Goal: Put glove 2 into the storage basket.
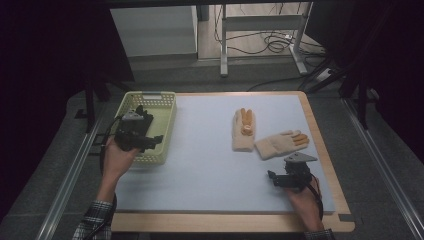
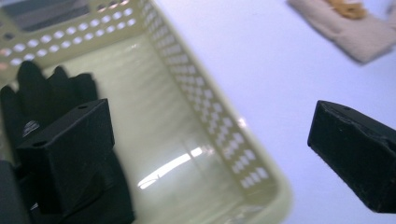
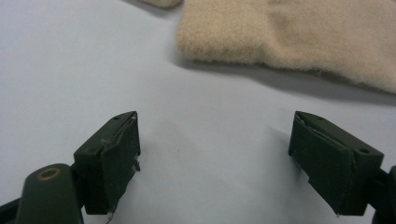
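A pale yellow perforated basket (image 1: 162, 107) stands at the left edge of the white mat (image 1: 205, 165). My left gripper (image 1: 149, 127) hovers over it, open and holding nothing. In the left gripper view the gripper (image 2: 205, 126) has one jaw above the basket (image 2: 219, 135) and the other above the mat. A black glove (image 2: 46, 88) lies in the basket under the left jaw. Two beige gloves with orange fingertips lie on the mat, one pointing away (image 1: 243, 131) and one sideways (image 1: 280, 145). My right gripper (image 1: 286, 170) sits low near the sideways glove's cuff (image 3: 289, 37). It (image 3: 215, 135) is open and holds nothing.
The mat covers a wooden table whose edge (image 1: 225, 221) runs along the front. Metal rails (image 1: 70, 175) flank the table on both sides. Behind it stand a white frame leg (image 1: 223, 45) and loose cables (image 1: 272, 42) on the floor.
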`<state>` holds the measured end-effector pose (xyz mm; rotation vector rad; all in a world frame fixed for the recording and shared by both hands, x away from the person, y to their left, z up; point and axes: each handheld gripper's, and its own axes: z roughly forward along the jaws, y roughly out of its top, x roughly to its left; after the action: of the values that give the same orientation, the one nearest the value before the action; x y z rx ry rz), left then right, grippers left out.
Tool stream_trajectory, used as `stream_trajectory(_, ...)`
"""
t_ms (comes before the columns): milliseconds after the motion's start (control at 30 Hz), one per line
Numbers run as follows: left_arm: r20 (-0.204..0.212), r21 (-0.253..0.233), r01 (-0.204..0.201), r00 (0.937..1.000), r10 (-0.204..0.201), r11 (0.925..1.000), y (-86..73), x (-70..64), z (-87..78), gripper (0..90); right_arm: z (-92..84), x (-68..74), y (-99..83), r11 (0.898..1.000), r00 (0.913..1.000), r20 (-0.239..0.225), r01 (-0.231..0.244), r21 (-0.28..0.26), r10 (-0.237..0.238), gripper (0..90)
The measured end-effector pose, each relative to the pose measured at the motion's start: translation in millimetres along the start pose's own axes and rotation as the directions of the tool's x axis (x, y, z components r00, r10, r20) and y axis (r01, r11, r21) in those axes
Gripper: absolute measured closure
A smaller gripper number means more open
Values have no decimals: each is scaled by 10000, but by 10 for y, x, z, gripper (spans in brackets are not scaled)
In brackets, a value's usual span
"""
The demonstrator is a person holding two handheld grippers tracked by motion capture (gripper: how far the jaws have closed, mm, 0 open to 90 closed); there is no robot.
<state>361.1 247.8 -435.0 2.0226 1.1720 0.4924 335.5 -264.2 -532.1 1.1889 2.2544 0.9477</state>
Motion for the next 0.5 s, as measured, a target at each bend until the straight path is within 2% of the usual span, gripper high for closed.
stream_trajectory(167, 237, -437, -523, 9983, 534, 9977, 17, -276, -28, 9, -2, -1, 1, 10000, 10000, -1, 18, 26, -18, 164)
stream_trajectory(300, 532, -640, -928, 9939, 963, 9936, -3, -525, 1, 9, -3, 1, 2, 10000, 10000, -9, -20, 26, 20, 164)
stream_trajectory(500, 1043, -919, -1155, 9867, 1249, 9890, -127, -837, 113, 9, -2, 1, 2, 10000, 10000, -4, -11, 26, 11, 164)
